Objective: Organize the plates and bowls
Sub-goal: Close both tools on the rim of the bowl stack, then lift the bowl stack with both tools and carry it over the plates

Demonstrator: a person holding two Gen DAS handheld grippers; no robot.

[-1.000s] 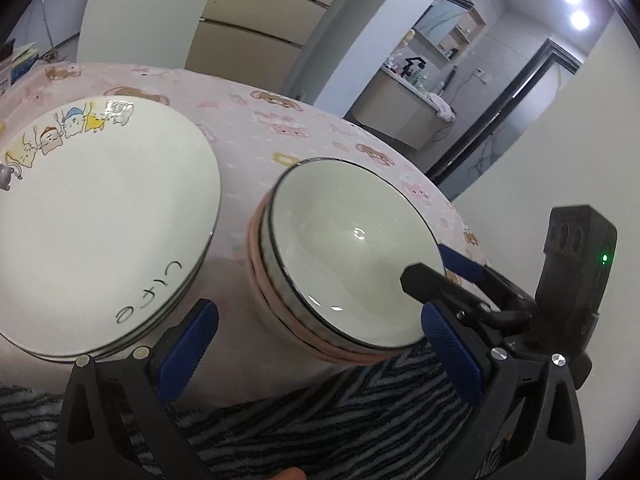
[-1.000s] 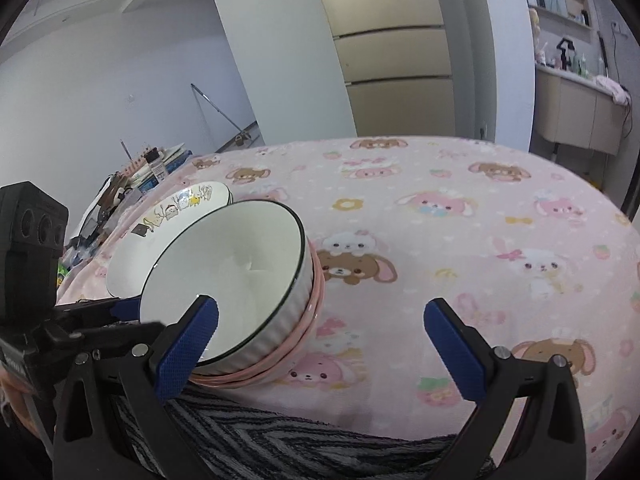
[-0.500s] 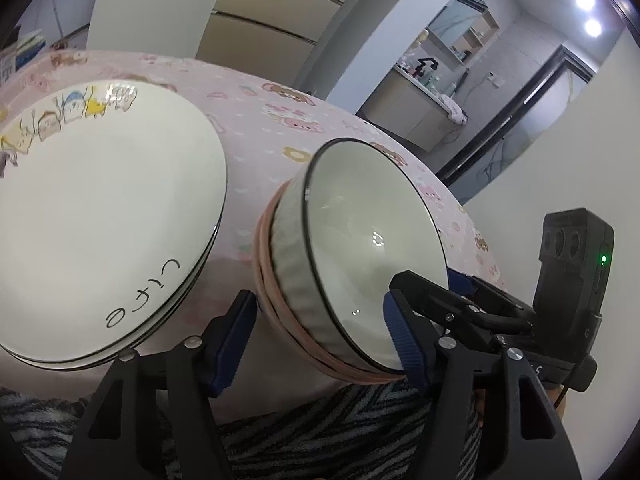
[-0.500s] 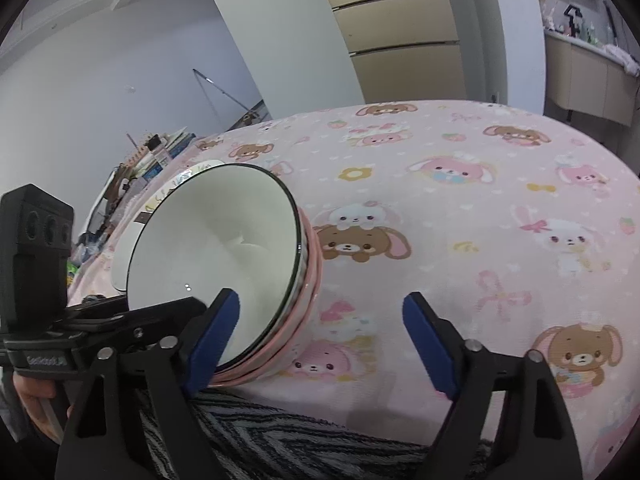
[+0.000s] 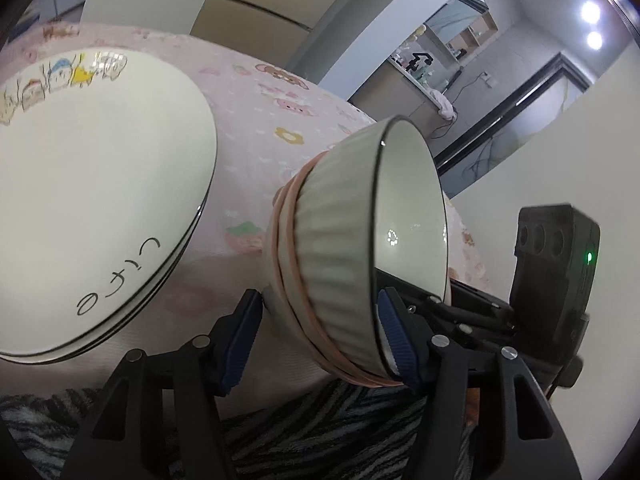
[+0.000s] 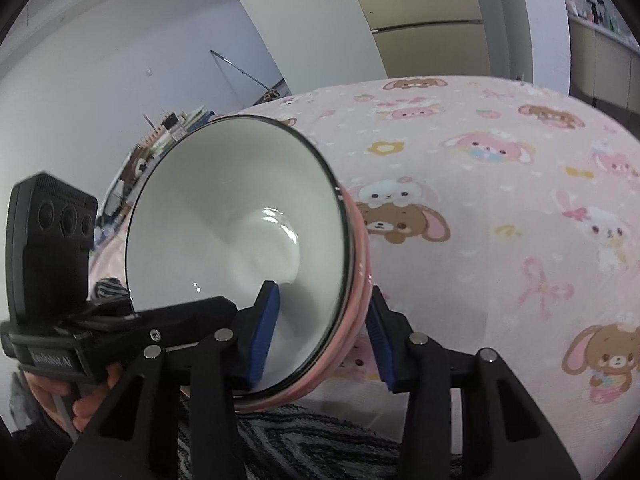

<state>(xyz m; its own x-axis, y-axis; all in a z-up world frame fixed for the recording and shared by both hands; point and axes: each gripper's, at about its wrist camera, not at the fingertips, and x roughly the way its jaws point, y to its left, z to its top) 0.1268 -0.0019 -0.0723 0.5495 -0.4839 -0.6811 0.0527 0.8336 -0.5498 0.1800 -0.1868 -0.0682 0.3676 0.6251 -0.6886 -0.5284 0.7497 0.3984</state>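
Each gripper [image 5: 320, 340] is black plastic with ribbed blue pads [image 6: 264, 328], silver screws and a green light.

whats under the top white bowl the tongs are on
Two pink rims show right beneath the white bowl, so pink bowls are nested under it, tilted together. Their insides and bases are covered. Inside the white bowl only one pad of the right tongs shows.

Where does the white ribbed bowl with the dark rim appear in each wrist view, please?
Left wrist view: the white ribbed bowl sits right of centre, tilted, nested in pink bowls.
Right wrist view: the same bowl sits left of centre, its inside facing the camera.
Shared landmark: the pink cartoon-print tablecloth.
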